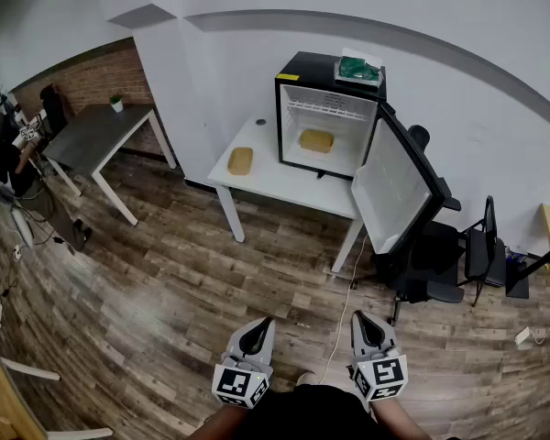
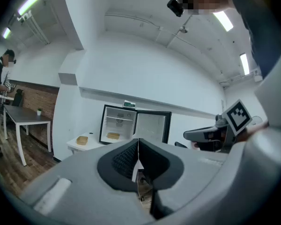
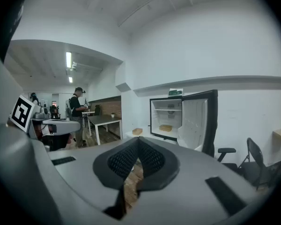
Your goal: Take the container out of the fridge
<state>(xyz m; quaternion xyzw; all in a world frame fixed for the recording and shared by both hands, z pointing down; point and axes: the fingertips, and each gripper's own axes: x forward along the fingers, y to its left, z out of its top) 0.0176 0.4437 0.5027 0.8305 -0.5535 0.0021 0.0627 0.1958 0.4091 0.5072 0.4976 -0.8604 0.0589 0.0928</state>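
Observation:
A small black fridge [image 1: 328, 108] stands on a white table [image 1: 266, 174], its door [image 1: 392, 186] swung wide to the right. Inside on the fridge floor lies a flat tan container [image 1: 316, 140], also seen as the container [image 2: 113, 135] and the container [image 3: 166, 127]. A second tan container [image 1: 240, 160] rests on the table left of the fridge. Both grippers are far back from the table, near the bottom of the head view. My left gripper [image 1: 257, 335] is shut and empty. My right gripper [image 1: 368, 329] is shut and empty too.
A green-and-white box [image 1: 359, 68] sits on the fridge top. Black office chairs [image 1: 472, 250] stand right of the door. A cable [image 1: 346, 287] trails over the wooden floor. A dark table [image 1: 96, 136] and a person [image 1: 0, 154] are at the far left.

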